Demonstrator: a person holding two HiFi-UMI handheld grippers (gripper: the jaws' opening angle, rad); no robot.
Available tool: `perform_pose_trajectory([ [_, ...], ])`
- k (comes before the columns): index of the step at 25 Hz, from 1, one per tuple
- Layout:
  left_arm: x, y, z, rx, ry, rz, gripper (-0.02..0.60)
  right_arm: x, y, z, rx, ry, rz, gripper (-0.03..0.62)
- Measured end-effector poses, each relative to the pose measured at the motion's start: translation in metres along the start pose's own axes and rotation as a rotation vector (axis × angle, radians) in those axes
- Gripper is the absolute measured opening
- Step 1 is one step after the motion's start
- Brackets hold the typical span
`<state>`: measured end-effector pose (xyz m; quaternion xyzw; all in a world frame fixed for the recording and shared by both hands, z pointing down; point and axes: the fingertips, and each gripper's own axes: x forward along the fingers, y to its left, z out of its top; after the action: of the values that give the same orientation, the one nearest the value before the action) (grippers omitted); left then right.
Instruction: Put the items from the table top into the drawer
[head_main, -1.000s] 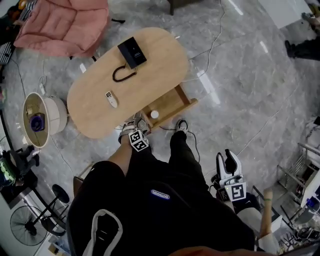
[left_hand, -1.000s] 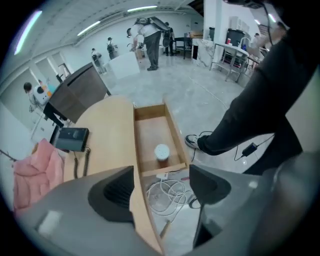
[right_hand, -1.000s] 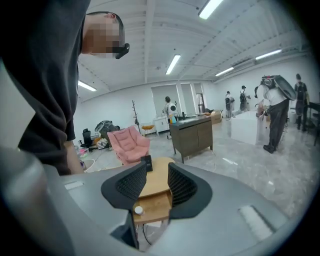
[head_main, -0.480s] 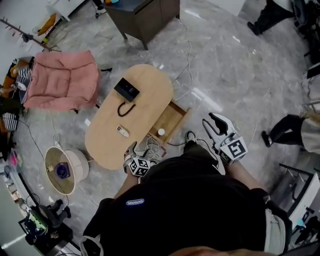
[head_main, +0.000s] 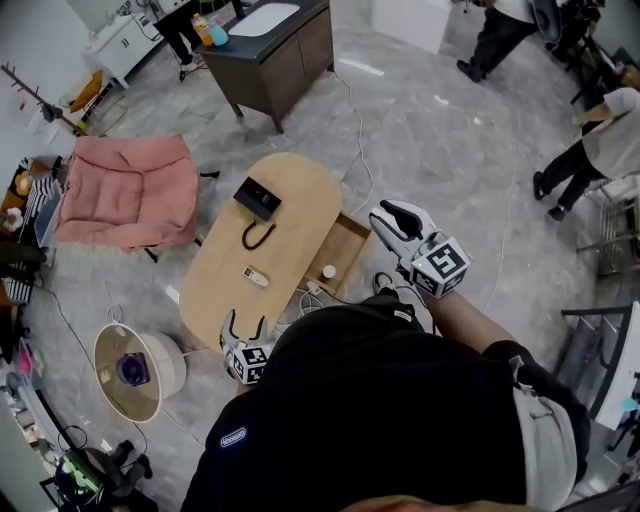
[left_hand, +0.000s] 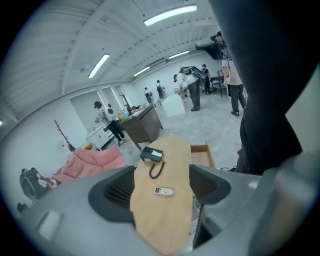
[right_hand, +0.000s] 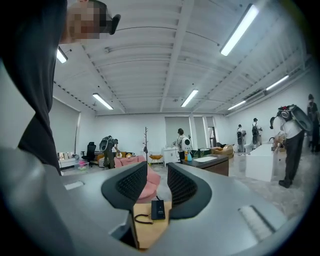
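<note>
An oval wooden table (head_main: 290, 180) carries a black box (head_main: 257, 197), a looped black cable (head_main: 257, 236) and a white remote (head_main: 256, 276). Its open drawer (head_main: 345, 240) sticks out on the right with a small white item (head_main: 328, 271) inside. My left gripper (head_main: 243, 328) hangs open and empty above the table's near end; its own view looks down over the remote (left_hand: 163, 191), cable (left_hand: 156, 170) and box (left_hand: 151, 154). My right gripper (head_main: 393, 222) is held high beside the drawer, open, its jaws just having closed slightly on nothing. The right gripper view shows the box (right_hand: 158, 209) far below.
A pink padded chair (head_main: 125, 190) stands left of the table and a dark cabinet (head_main: 275, 45) behind it. A round cream basket (head_main: 135, 370) sits on the floor at left. Loose cables (head_main: 310, 295) lie by the drawer. People (head_main: 590, 150) stand at the far right.
Both grippers have risen. The left moved from the drawer front to the table's near end; the right came up from low at the right to beside the drawer. The head view now looks from higher.
</note>
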<state>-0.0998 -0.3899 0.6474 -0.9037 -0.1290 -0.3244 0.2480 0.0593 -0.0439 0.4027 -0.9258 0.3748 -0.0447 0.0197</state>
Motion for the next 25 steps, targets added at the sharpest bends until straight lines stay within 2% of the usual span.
perform_pose_trajectory([
  [3, -0.028, 0.011, -0.029, -0.065, -0.013, 0.029, 0.334, 0.009, 0.028, 0.006, -0.016, -0.009, 0.012, 0.155],
  [7, -0.053, 0.012, -0.079, -0.165, 0.021, 0.007, 0.323, 0.019, 0.060, 0.005, -0.006, -0.016, 0.010, 0.155],
  [9, -0.065, 0.008, -0.093, -0.208, 0.045, -0.003, 0.321, 0.021, 0.072, -0.001, 0.001, 0.009, 0.020, 0.156],
  [15, -0.081, -0.002, -0.074, -0.263, 0.066, 0.015, 0.314, 0.024, 0.085, -0.027, 0.006, 0.106, 0.077, 0.156],
  [25, -0.095, -0.019, -0.031, -0.327, 0.082, 0.069, 0.313, 0.046, 0.039, -0.037, 0.019, 0.135, 0.141, 0.153],
])
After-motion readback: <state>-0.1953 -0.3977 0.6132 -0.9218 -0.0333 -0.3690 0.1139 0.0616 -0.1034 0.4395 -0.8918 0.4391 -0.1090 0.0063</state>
